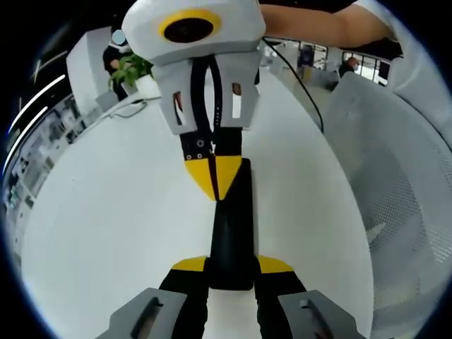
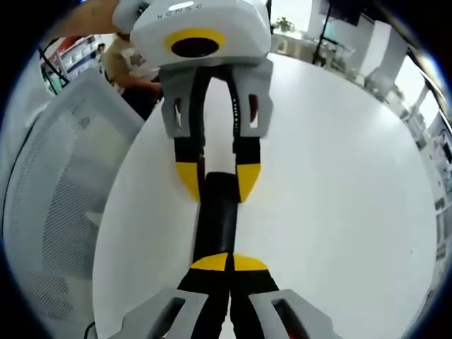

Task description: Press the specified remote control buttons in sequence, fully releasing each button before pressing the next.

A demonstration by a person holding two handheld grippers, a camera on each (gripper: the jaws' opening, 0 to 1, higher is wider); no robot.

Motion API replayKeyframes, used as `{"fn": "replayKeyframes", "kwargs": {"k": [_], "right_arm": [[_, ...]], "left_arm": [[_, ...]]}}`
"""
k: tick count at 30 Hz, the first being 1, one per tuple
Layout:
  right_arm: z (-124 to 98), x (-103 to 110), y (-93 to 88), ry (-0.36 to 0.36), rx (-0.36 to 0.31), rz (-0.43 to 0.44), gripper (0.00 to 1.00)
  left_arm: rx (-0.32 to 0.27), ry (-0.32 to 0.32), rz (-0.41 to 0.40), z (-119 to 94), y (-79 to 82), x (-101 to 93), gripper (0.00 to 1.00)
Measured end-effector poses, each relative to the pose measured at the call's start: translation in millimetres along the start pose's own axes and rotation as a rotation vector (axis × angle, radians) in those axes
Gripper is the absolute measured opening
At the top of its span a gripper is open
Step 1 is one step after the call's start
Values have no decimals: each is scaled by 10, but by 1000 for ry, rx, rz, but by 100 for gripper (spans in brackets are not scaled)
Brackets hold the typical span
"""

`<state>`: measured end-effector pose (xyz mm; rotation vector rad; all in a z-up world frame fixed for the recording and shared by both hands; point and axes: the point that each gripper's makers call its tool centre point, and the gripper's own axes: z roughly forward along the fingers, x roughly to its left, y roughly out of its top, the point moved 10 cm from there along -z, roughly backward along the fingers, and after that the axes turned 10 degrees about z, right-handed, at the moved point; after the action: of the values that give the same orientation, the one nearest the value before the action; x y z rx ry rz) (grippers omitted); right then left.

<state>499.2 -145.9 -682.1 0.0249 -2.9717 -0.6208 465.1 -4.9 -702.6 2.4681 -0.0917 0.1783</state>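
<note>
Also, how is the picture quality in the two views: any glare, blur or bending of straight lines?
Left gripper view: bright even light, the white table is nearly washed out, the black remote shows no button detail, and the chair bends strongly toward the edge. Right gripper view: the centre is sharp, the background at the top is overexposed.

Open-plan office or laboratory workspace. A large white round table (image 1: 106,212) occupies the foreground, with a white mesh-backed office chair (image 1: 395,191) at 3 o'clock in the left gripper view. A potted green plant (image 1: 131,70) stands at 11 o'clock beside white partitions; further desks, windows and seated people (image 1: 347,67) appear at 1 o'clock.
</note>
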Motion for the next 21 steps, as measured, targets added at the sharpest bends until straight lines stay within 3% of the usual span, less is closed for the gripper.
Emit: {"fn": "replayKeyframes", "kwargs": {"k": [21], "right_arm": [[22, -4, 15, 7, 18, -16, 0]], "left_arm": [[5, 6, -5, -4, 7, -6, 24]]}}
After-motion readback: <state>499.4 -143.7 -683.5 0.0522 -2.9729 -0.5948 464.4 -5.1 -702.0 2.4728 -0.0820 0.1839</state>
